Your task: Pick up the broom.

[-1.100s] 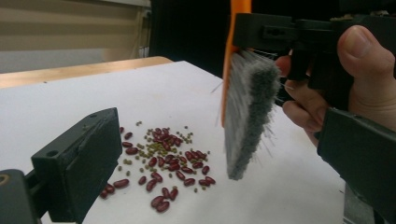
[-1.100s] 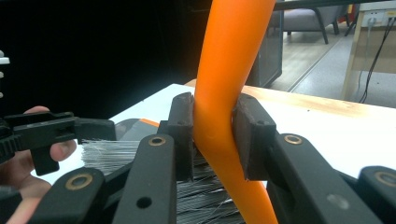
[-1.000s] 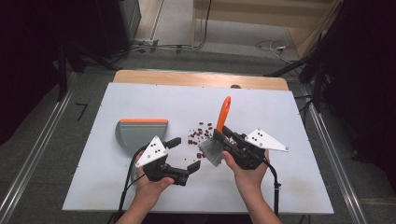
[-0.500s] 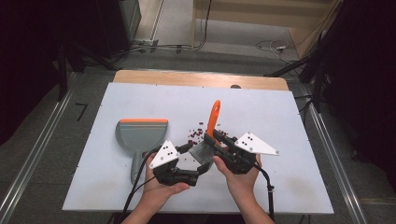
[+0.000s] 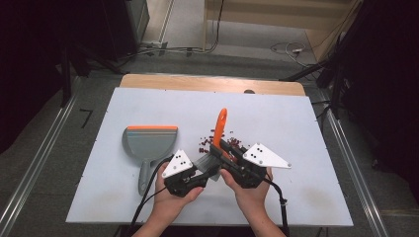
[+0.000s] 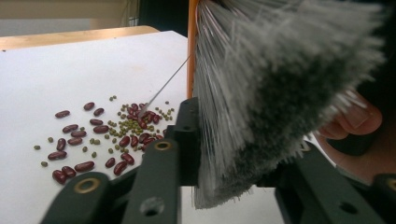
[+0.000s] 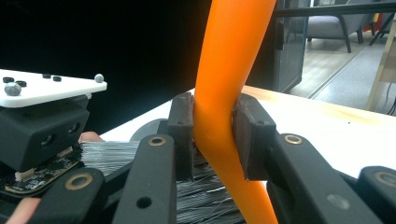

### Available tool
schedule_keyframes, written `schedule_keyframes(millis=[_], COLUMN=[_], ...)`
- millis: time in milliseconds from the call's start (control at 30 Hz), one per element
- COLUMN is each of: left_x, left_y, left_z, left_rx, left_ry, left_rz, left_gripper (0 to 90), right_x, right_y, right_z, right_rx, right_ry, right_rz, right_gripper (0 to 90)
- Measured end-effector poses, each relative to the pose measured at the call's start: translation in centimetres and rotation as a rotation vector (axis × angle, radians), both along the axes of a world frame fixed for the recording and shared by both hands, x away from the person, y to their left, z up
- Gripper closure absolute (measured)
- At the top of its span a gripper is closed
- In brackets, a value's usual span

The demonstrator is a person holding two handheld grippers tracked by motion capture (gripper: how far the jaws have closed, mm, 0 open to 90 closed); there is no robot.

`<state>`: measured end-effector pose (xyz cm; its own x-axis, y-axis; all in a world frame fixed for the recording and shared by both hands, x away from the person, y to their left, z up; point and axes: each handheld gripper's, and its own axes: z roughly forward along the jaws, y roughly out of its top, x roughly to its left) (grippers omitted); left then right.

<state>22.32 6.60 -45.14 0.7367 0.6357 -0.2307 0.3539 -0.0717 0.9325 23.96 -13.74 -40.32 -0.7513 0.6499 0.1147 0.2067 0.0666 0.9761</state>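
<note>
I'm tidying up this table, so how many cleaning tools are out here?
2: a grey dustpan lying on the table's left half, and an orange-handled brush held in the right gripper near the spilled beans.

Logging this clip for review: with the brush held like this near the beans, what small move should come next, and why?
Probably back the left gripper off the bristles and reach for the dustpan. The right gripper already clamps the brush's orange handle, the beans lie loose on the table, and the dustpan sits unheld off to the left.
</note>
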Motion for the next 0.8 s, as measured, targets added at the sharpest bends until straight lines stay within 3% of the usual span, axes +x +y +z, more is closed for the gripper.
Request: schedule_keyframes(millis=[300,533,633,700,733,767,800], left_x=[0.2,0.6,0.7,1.1,1.1,1.3,1.4], left_y=[0.7,2.4,3.0,4.1,4.1,4.7,4.9], left_z=[0.1,0.7,1.0,1.3,1.3,1.4,1.5], left_rx=[0.006,0.001,-0.002,-0.029,-0.029,-0.053,-0.057], left_ry=[0.008,-0.009,-0.019,-0.019,-0.019,-0.024,-0.027], left_rz=[-0.012,-0.031,-0.046,-0.111,-0.111,-0.177,-0.198], left_gripper=[84.1,85.0,85.1,85.0,85.0,85.0,85.0], right_x=[0.1,1.2,2.4,3.1,3.3,3.4,3.5], right_y=[0.2,-1.2,-2.4,-2.9,-3.1,-3.2,-3.2], right_z=[0.1,0.8,0.7,0.6,0.5,0.4,0.2], right_rx=[-0.024,-0.045,-0.035,-0.028,-0.028,-0.027,-0.024], right_ry=[-0.004,-0.012,0.036,0.064,0.070,0.073,0.079], right_rz=[0.010,0.122,0.222,0.294,0.316,0.329,0.351], right_gripper=[68.2,49.3,46.4,46.3,46.2,46.2,46.4])
